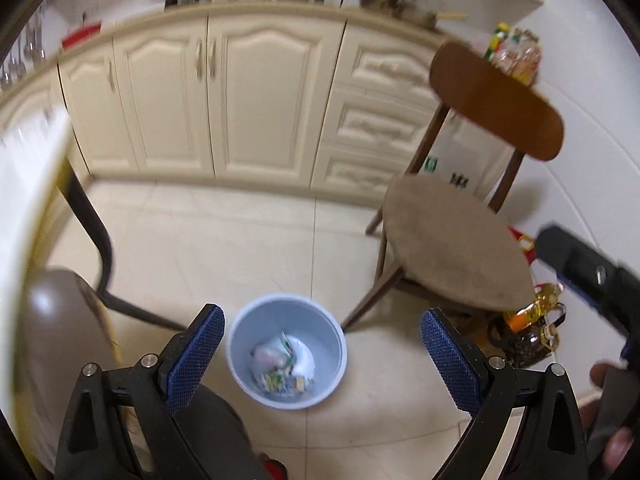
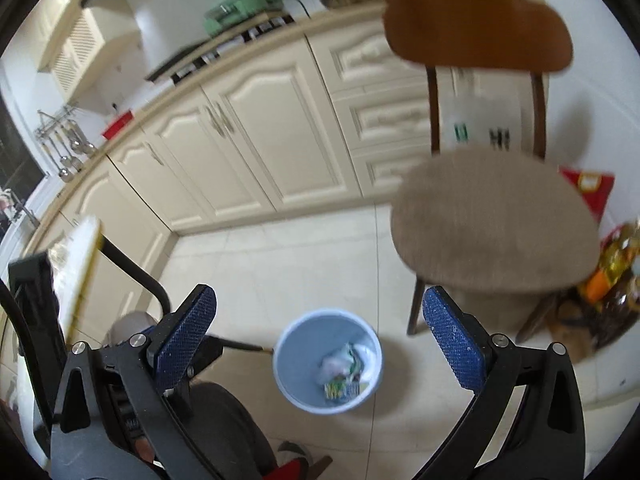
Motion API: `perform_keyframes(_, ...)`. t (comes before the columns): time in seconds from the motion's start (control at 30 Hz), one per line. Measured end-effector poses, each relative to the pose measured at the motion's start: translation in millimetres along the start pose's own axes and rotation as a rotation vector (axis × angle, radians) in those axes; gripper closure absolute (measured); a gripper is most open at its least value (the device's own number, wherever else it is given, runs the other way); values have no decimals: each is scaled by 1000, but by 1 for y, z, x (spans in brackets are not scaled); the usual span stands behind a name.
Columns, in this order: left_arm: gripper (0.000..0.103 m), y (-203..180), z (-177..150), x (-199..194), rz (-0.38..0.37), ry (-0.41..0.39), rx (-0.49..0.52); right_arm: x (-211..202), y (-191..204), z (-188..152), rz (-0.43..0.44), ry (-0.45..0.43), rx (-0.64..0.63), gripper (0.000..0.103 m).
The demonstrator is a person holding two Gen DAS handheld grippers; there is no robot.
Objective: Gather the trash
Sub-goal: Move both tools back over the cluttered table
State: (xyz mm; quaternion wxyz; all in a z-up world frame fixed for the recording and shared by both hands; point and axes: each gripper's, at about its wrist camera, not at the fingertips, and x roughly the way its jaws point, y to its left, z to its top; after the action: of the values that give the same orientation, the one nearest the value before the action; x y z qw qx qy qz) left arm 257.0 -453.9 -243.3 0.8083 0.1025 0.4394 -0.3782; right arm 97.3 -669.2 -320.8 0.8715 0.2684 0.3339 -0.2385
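Observation:
A light blue bin (image 1: 286, 350) stands on the tiled floor below me; it also shows in the right wrist view (image 2: 327, 361). Crumpled white paper and printed wrappers (image 1: 285, 365) lie inside it, and show in the right wrist view (image 2: 343, 372). My left gripper (image 1: 322, 360) is open and empty, held above the bin. My right gripper (image 2: 320, 346) is open and empty, also above the bin. The right gripper's body (image 1: 588, 276) shows at the right edge of the left wrist view.
A wooden chair with a beige seat (image 1: 456, 240) stands right of the bin. Cream kitchen cabinets (image 1: 224, 100) line the far side. A table edge (image 1: 28, 184) and black leg (image 1: 90, 220) are at left. Bottles and bags (image 1: 532, 328) sit under the chair.

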Motion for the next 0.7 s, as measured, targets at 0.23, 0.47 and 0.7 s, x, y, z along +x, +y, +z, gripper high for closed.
perform_keyframes(0.23,5,22,-13,-129,77,-193,66,-65,55,39,33,-123,-82,0)
perform_keyframes(0.47,1,105,-59,-251,227,-352,27,-96,133,43,110,-161,-172,0)
perform_keyframes(0.7,1,161,-133,-342,350,-436,-50,-103,243,23,236,-155,-319,0)
